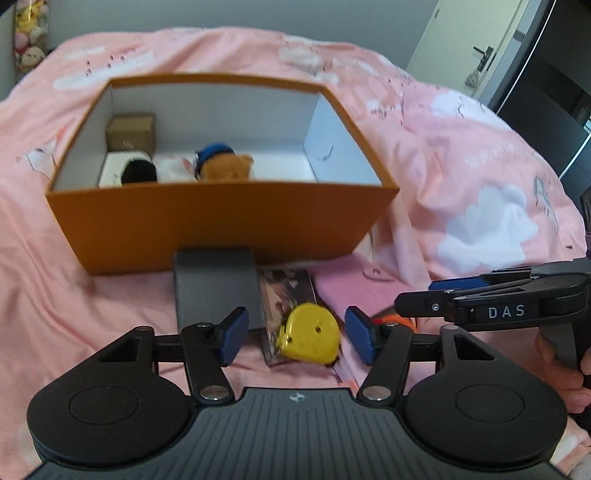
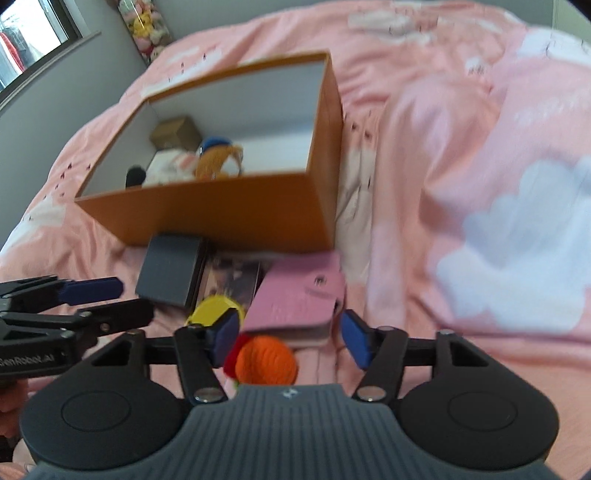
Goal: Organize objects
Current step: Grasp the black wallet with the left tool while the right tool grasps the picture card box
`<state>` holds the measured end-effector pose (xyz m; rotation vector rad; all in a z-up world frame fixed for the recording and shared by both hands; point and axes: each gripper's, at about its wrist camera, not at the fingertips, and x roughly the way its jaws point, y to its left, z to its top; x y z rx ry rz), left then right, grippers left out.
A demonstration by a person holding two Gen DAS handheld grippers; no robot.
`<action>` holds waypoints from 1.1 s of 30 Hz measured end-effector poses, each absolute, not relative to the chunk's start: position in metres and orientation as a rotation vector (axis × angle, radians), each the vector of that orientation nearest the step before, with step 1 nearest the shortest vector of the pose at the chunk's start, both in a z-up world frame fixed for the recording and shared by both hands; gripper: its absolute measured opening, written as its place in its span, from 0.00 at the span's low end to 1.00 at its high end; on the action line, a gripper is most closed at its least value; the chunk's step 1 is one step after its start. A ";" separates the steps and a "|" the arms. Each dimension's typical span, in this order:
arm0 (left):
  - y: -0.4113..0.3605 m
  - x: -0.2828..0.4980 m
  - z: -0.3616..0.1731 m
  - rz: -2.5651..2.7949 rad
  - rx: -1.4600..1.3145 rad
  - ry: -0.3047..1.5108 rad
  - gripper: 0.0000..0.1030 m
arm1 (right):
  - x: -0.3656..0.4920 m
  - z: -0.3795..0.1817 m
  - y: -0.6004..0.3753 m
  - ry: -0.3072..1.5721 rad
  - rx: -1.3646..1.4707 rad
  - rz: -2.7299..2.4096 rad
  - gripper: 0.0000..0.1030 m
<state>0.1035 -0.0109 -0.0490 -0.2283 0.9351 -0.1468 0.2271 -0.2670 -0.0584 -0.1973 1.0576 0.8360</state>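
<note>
An orange box (image 1: 207, 225) (image 2: 236, 218) stands open on the pink bedspread and holds a teddy bear (image 1: 225, 166) (image 2: 218, 162), a small brown carton (image 1: 130, 130) and a black item (image 1: 138, 172). In front of it lie a dark grey case (image 1: 214, 288) (image 2: 170, 273), a photo card (image 1: 284, 291), a yellow tape measure (image 1: 310, 338) (image 2: 214, 308), a pink wallet (image 2: 299, 299) and an orange knitted item (image 2: 266, 362). My left gripper (image 1: 295, 338) is open around the tape measure. My right gripper (image 2: 288, 338) is open above the orange item and the wallet's near edge.
The pink bedspread (image 1: 461, 177) is rumpled into a high fold right of the box. A door (image 1: 480, 48) and dark furniture stand at the far right. Soft toys (image 1: 29, 33) hang at the far left wall. My right gripper also shows in the left wrist view (image 1: 443, 295).
</note>
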 end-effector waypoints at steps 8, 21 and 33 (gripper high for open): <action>0.013 0.115 -0.063 -0.014 -0.286 0.971 0.69 | 0.239 -0.063 -0.260 1.076 -0.186 0.819 0.58; 0.018 0.150 -0.091 0.059 -0.227 1.063 0.88 | 0.253 -0.072 -0.214 1.080 -0.245 0.898 0.58; 0.022 0.163 -0.108 0.052 -0.252 1.104 0.87 | 0.262 -0.083 -0.196 1.105 -0.262 0.966 0.58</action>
